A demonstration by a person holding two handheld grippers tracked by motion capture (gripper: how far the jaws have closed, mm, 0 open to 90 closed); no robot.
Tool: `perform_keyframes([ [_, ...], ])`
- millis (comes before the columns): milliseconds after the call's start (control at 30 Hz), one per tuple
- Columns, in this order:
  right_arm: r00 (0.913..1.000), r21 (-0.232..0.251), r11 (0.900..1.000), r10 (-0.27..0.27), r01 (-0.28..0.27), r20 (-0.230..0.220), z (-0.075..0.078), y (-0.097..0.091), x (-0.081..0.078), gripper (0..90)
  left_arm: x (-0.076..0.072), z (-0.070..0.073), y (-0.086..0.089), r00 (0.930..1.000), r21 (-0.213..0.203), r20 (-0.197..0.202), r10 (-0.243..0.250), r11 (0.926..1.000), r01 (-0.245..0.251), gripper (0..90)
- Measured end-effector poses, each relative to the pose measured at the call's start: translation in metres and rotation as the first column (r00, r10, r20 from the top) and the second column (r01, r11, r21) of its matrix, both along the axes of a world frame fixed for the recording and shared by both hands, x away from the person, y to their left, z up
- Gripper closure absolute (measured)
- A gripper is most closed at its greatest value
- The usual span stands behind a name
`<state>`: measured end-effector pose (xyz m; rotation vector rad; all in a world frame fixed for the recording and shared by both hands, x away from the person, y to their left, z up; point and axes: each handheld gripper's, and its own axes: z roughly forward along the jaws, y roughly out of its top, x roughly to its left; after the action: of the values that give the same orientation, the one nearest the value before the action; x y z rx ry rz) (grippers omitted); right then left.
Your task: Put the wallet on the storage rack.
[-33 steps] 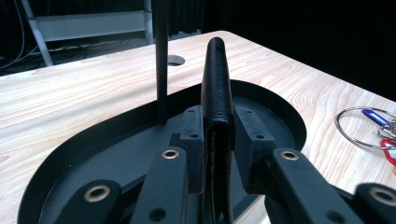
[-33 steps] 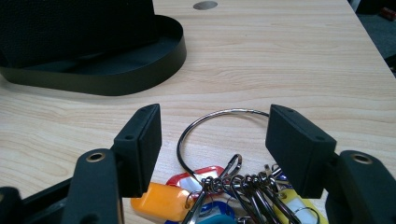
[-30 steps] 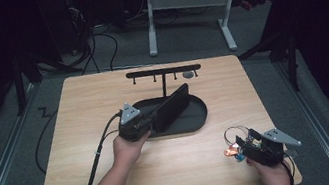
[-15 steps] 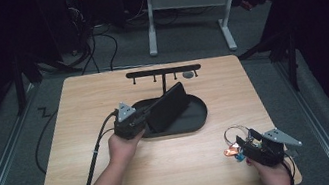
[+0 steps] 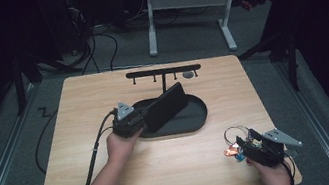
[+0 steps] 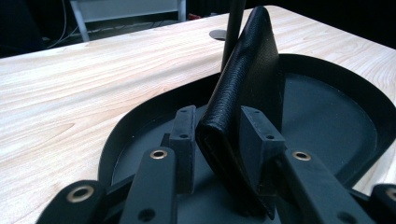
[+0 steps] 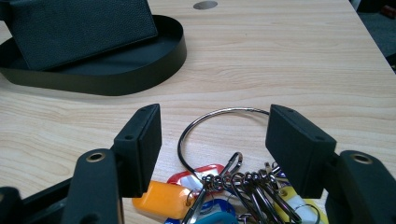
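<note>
A person sits at a wooden table holding a two-jaw gripper in each hand.

The left gripper reaches over the near left rim of a shallow black oval tray. A black leather wallet stands on its edge between the jaws, tilted, its far end stretching away from the gripper over the tray. In the left gripper view the wallet leans against the right-hand pad, while a narrow gap shows beside the left-hand pad. The jaws have just been opening, so the grip looks loosened and the wallet stands in the tray between them. Beyond the wallet, a thin black post rises from the tray.

The right gripper rests near the table's near right corner, well apart from the tray. Its jaws stand wide open, one on each side of a bunch of keys lying on the wood. In the right gripper view a large metal ring lies between the pads without touching either, with coloured tags and smaller rings close to the gripper body. The tray and wallet lie farther off, ahead and to the left.
</note>
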<state>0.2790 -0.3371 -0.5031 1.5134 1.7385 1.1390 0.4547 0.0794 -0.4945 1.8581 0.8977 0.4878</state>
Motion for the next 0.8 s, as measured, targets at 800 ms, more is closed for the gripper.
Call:
perform_keyframes([
  [800,1.0,0.001,1.0,-0.002,0.002,0.0,0.0,0.001,0.0,36.2,-0.001,-0.002,0.014,0.9995,0.001,-0.006,0.03,0.9996,-0.03,55.9],
])
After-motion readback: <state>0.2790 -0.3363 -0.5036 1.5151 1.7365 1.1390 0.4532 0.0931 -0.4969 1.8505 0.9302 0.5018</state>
